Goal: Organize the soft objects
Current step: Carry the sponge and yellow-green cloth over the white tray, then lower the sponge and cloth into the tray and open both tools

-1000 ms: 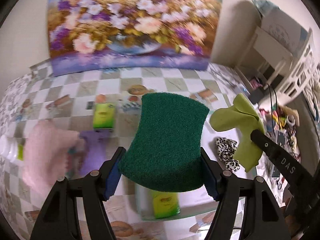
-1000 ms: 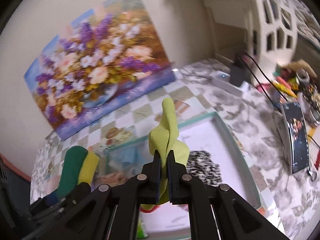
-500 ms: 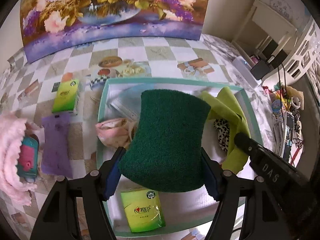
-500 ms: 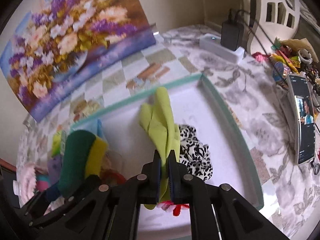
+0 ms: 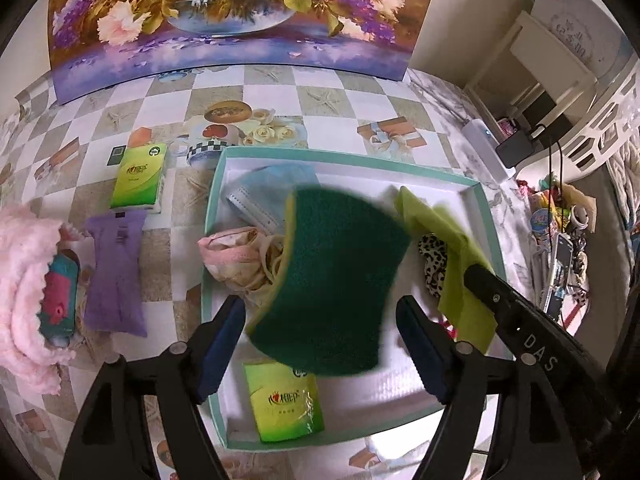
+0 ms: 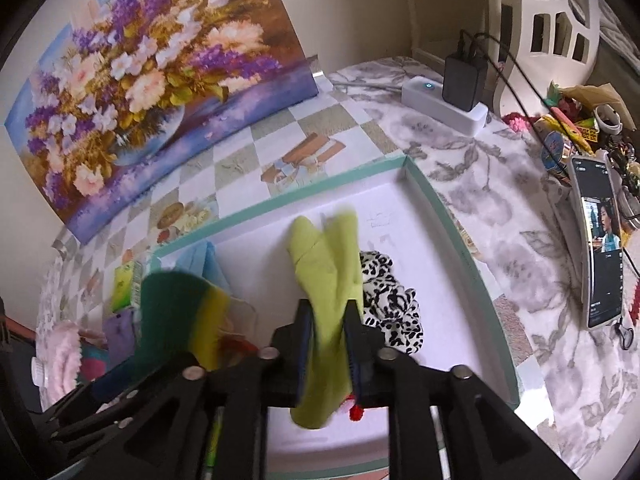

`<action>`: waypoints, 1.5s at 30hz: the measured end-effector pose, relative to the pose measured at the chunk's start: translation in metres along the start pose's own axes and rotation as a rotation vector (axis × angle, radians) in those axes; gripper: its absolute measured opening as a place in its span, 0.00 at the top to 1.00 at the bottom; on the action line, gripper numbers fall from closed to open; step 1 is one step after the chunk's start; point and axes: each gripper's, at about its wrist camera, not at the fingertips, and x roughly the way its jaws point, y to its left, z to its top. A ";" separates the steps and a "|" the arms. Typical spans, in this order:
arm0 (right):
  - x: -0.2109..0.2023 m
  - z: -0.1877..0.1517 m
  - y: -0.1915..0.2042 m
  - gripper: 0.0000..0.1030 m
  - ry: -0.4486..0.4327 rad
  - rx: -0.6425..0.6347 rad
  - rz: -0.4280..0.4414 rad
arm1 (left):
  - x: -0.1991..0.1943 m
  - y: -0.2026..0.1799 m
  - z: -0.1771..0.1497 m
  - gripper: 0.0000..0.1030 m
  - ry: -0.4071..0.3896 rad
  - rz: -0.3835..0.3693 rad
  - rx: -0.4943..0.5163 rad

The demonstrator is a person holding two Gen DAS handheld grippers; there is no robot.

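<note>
- Left gripper (image 5: 320,336): jaws opening, clear of the blurred, tilted green sponge (image 5: 332,280) between them, above the tray (image 5: 476,192).
- Right gripper (image 6: 328,344): jaws opening; yellow-green cloth (image 6: 326,280) hangs between them over the tray, beside a leopard-print scrunchie (image 6: 392,304).

Tray (image 5: 482,204) on table, tissue pack (image 5: 285,404) at its near edge, mask (image 5: 264,196) at far corner, sponge (image 5: 336,280) seemingly above its middle.

Green sponge (image 5: 336,280) motion-blurred, hiding part of blue mask (image 5: 260,196) and tissue pack (image 5: 284,404) top. Leopard-print fabric (image 6: 392,304) half behind yellow-green cloth (image 6: 324,280). Phone (image 6: 600,240) screen too small to read. Pink towel (image 5: 20,288) cut at edge.
</note>
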 end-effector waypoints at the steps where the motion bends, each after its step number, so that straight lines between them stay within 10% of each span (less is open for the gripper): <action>1: -0.003 0.000 0.000 0.74 -0.008 0.001 -0.001 | -0.003 0.001 0.000 0.24 0.001 -0.001 -0.002; 16: -0.021 0.001 0.014 0.59 -0.046 -0.045 0.015 | -0.033 0.043 0.005 0.23 -0.042 0.156 -0.112; 19: -0.014 -0.003 0.020 0.33 -0.019 -0.068 0.021 | -0.032 0.053 0.005 0.18 -0.040 0.202 -0.126; 32: -0.004 -0.010 0.034 0.00 0.018 -0.141 -0.016 | -0.043 0.079 0.006 0.02 -0.092 0.270 -0.194; 45: -0.014 -0.009 0.041 0.00 -0.011 -0.156 -0.020 | -0.066 0.093 0.008 0.02 -0.162 0.265 -0.231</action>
